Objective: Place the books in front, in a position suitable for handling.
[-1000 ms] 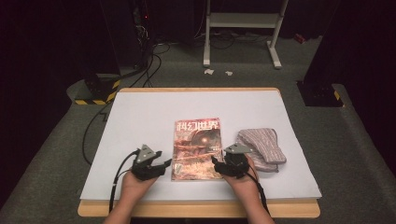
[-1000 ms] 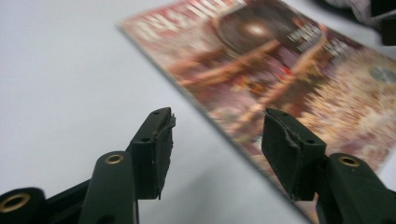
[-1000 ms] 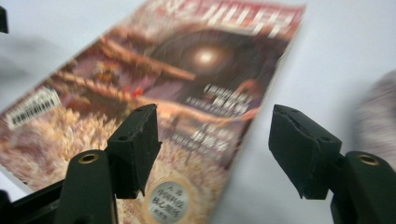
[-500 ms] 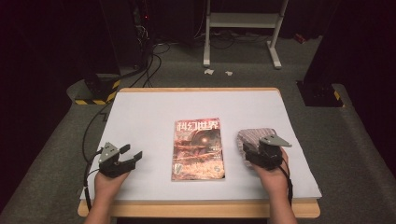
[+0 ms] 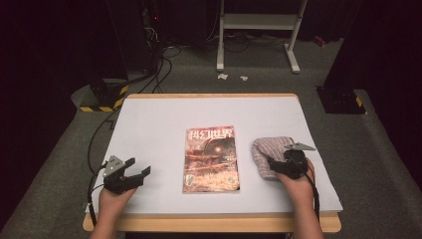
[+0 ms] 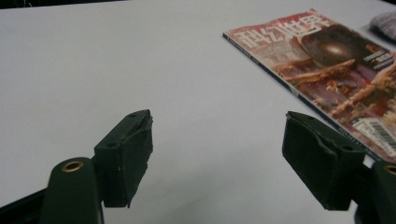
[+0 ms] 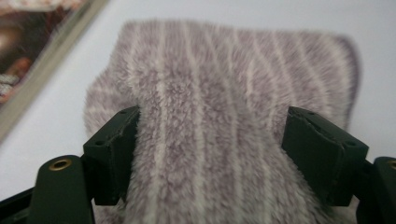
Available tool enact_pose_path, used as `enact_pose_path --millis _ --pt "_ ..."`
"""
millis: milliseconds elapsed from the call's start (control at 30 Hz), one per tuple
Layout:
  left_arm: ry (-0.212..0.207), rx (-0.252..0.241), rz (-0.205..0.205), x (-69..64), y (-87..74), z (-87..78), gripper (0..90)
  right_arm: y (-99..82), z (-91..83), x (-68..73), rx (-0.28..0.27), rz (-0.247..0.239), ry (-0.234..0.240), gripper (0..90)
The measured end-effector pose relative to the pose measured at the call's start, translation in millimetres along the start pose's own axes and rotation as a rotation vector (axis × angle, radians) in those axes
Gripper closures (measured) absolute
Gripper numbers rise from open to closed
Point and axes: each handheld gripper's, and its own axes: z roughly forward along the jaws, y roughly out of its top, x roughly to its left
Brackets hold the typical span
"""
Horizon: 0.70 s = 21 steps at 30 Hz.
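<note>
A magazine [image 5: 211,159] with a red cover lies flat at the middle of the white table [image 5: 164,119]; in the left gripper view the magazine [image 6: 327,70] is ahead to the right. A fuzzy grey striped cloth [image 5: 271,152] lies folded to its right. My left gripper [image 5: 138,167] rests over bare table left of the magazine; its jaws have just been opening and nothing is between them [image 6: 219,154]. My right gripper [image 5: 272,164] sits at the cloth's near edge. Its jaws have just been opening too, and the cloth [image 7: 224,84] bulges up between them [image 7: 212,116].
The table's wooden front edge [image 5: 214,223] runs just below both hands. Grey carpet surrounds the table, with cables and a yellow-black striped base [image 5: 102,102] at the back left and a white stand [image 5: 259,30] behind.
Both hands left the magazine's lower corners and moved outward: the left one to the left, the right one over the cloth. Both pairs of jaws stand wider than before.
</note>
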Motion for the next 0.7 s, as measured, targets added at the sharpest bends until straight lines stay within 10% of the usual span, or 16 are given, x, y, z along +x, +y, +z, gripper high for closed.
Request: enact_pose_path --millis 200,333,467,700 --pt "0.013 0.010 0.027 -2.7 -3.6 -2.8 25.2 -2.7 11.9 5.9 0.045 -0.026 -0.003 27.7" --pt "0.011 -0.007 0.028 -4.3 -1.6 -4.6 26.3 -3.4 8.6 13.9 0.050 -0.065 0.014 51.4" --pt "-0.001 0.002 0.039 -8.6 -0.5 -1.2 27.0 -8.3 5.8 13.2 0.006 -0.055 0.047 72.1" --pt "-0.016 0.004 0.053 -11.4 4.8 4.6 27.7 0.3 -33.5 20.9 -0.155 -0.045 0.106 73.3"
